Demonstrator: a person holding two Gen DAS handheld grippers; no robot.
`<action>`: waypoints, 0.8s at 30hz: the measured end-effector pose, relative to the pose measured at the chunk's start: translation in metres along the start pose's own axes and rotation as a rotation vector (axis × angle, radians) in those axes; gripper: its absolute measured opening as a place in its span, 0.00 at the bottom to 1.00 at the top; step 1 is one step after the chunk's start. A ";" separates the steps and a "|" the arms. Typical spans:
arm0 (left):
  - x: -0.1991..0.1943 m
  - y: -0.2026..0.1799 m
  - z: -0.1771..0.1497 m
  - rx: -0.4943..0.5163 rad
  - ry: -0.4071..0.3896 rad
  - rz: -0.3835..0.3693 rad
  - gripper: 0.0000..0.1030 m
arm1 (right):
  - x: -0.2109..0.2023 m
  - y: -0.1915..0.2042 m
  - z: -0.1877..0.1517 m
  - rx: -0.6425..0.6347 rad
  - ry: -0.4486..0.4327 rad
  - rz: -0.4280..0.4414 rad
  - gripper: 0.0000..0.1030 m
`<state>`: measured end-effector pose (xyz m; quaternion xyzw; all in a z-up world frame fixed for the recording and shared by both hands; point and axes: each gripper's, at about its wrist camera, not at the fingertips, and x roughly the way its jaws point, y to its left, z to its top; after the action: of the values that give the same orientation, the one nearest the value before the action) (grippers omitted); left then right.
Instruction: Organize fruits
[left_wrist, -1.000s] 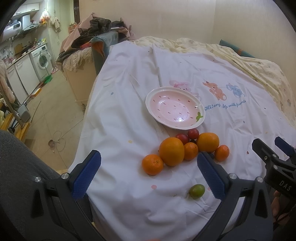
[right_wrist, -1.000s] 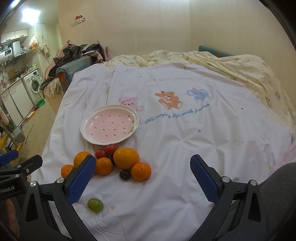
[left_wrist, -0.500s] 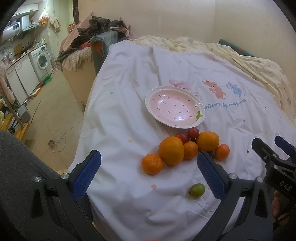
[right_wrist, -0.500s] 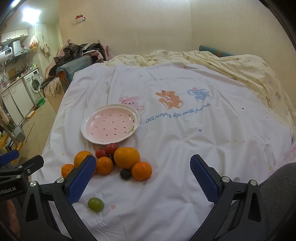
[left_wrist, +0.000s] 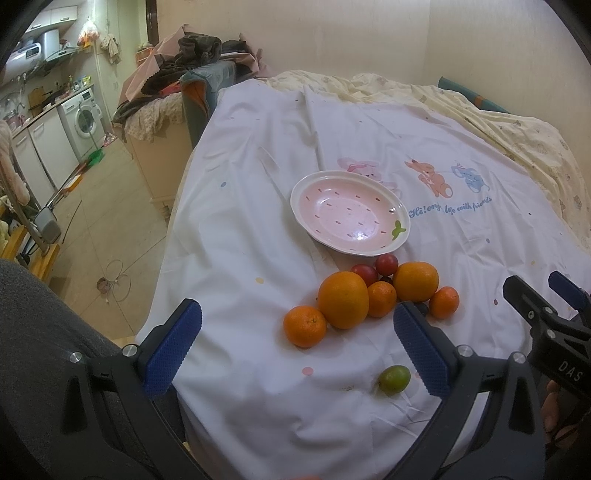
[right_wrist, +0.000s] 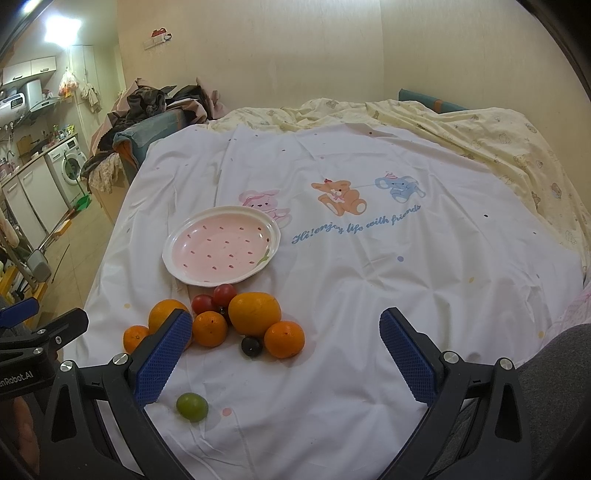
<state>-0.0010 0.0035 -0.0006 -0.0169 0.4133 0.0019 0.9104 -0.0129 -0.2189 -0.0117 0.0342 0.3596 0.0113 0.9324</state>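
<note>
White bedsheet (right_wrist: 369, 295), fruit pile (right_wrist: 253, 314) near plate (right_wrist: 221, 247) — both grippers (left_wrist: 295, 343) (right_wrist: 284, 354) wide open, empty

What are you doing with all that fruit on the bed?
A person holds a gripper in each hand, and both the left gripper and the right gripper are open and hold nothing. The job is to tidy the fruit. The pink plate has nothing on it yet. The oranges, the little red tomatoes and a dark round fruit sit in a bunch on the white sheet just in front of the plate. One green fruit lies apart, nearer the grippers.
</note>
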 end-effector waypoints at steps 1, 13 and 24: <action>0.000 0.000 0.000 0.001 -0.001 0.000 0.99 | 0.000 0.001 0.000 -0.001 0.000 0.001 1.00; 0.003 0.003 -0.003 -0.003 0.002 0.004 0.99 | 0.000 0.002 -0.001 0.000 0.005 0.004 1.00; 0.028 0.013 0.016 -0.013 0.190 -0.015 0.99 | 0.021 -0.023 0.015 0.081 0.156 0.108 1.00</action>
<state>0.0298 0.0166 -0.0116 -0.0261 0.4976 -0.0040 0.8670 0.0129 -0.2422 -0.0165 0.0905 0.4289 0.0498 0.8974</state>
